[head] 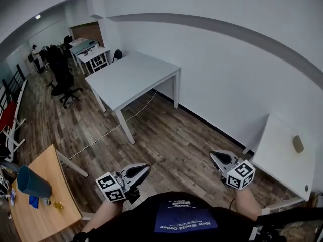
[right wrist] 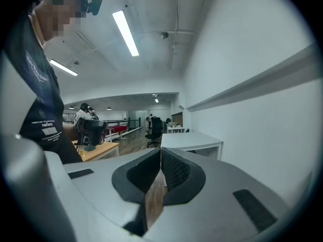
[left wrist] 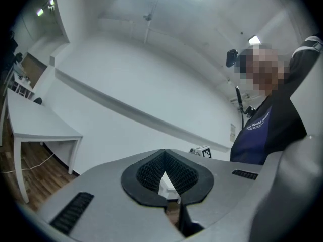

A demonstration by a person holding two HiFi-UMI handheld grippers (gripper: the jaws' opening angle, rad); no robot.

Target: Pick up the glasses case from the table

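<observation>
Off to my right on the white table point(head: 277, 153), what I take for the glasses case point(head: 298, 143) lies well apart from my left gripper point(head: 145, 168) and right gripper point(head: 214, 155), both shut and empty, so arriving unopened could shove it away.

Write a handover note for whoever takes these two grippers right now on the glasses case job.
Left gripper: shut, empty.
Right gripper: shut, empty.
A small grey oval, likely the glasses case, lies on the white table at the right, well apart from both grippers.
Done: nothing yet; the case is not picked up.
Left to do: move to that table, open a gripper, close on the case, lift it.
</observation>
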